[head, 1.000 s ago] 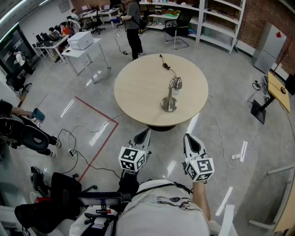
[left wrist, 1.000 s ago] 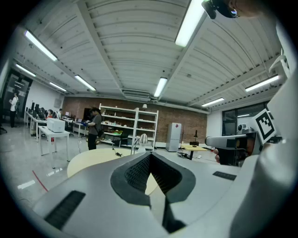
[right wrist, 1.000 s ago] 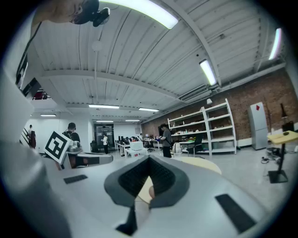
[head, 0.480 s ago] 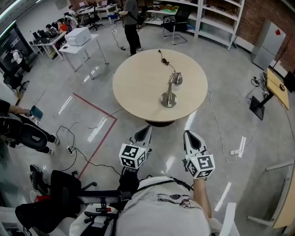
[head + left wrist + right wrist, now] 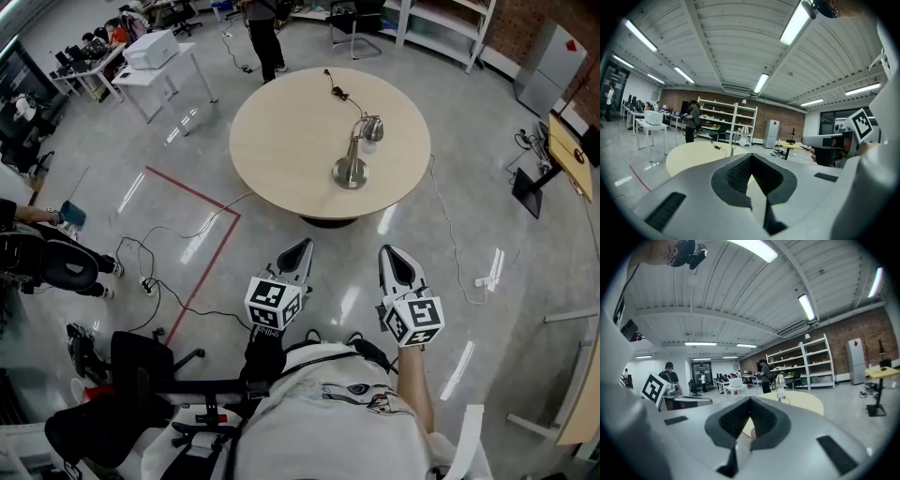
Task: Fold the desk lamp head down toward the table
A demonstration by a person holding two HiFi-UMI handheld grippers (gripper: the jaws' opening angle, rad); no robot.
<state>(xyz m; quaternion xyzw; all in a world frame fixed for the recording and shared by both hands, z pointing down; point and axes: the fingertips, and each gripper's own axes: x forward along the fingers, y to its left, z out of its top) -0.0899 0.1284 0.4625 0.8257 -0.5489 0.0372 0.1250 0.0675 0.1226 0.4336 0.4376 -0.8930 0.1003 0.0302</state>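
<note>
A silver desk lamp (image 5: 352,164) stands upright on the round beige table (image 5: 281,141), its head (image 5: 373,128) raised over the right half and its cord (image 5: 337,89) trailing to the far edge. My left gripper (image 5: 298,251) and right gripper (image 5: 394,256) hover side by side over the floor, well short of the table's near edge, both shut and empty. In the left gripper view the lamp (image 5: 733,143) shows small beyond the shut left gripper (image 5: 752,157). The right gripper view has the lamp (image 5: 780,383) just above the shut right gripper (image 5: 749,401).
A person (image 5: 262,28) stands at the table's far side. A white desk with a printer (image 5: 155,52) is at the back left, shelves (image 5: 441,28) at the back right. Red floor tape (image 5: 202,253), loose cables (image 5: 159,291) and a black chair (image 5: 131,375) lie to my left.
The head view has shifted, so the table and lamp sit higher in the frame. Both grippers stay shut and side by side. The lamp's pose is unchanged.
</note>
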